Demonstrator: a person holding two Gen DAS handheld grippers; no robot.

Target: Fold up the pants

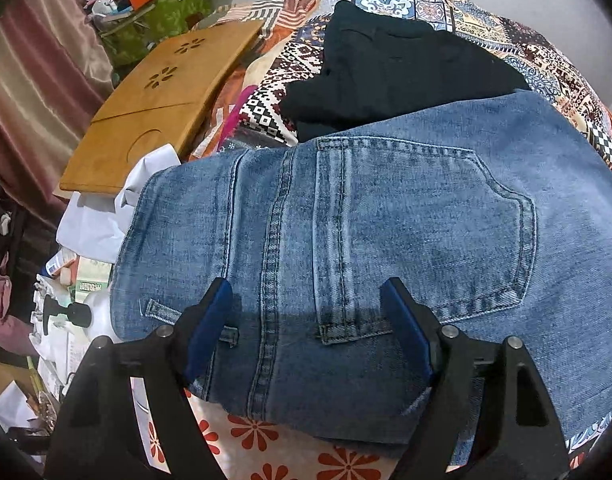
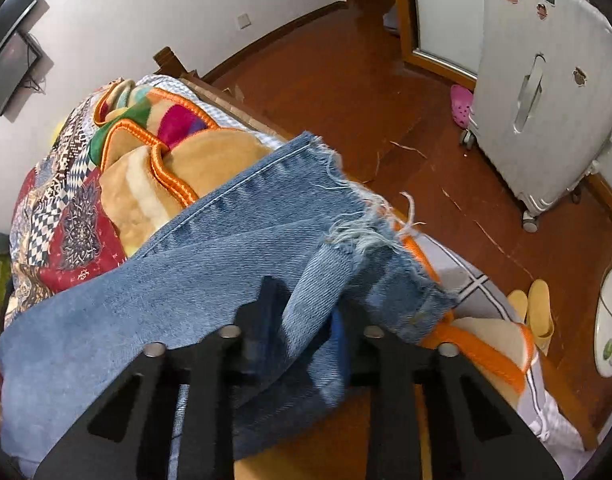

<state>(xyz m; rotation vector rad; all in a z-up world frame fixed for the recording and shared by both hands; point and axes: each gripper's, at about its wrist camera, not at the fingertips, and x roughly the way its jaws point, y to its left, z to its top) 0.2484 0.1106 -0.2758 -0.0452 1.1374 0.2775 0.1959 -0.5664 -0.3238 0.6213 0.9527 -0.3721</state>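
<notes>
My left gripper [image 1: 306,312] stands spread wide above the waistband of the jeans [image 1: 386,216], its blue pads on either side of the back seam, holding nothing. My right gripper [image 2: 302,320] is clenched on a fold of the jeans [image 2: 210,240] near the frayed hems. The jeans lie across the bed, back pocket [image 1: 426,224] up. Just beyond them sits a black garment [image 1: 394,68] on a patterned cover [image 1: 426,4]. To the left a wooden tray [image 1: 162,96] lies near white paper [image 1: 102,216] and a pump bottle [image 1: 78,316]. A tan blanket [image 2: 178,168] with orange trim bunches beside the legs. Past the bed edge: red-brown floor [image 2: 366,92], white suitcase [image 2: 546,92], yellow slippers [image 2: 534,308], pink shoe [image 2: 462,106].
</notes>
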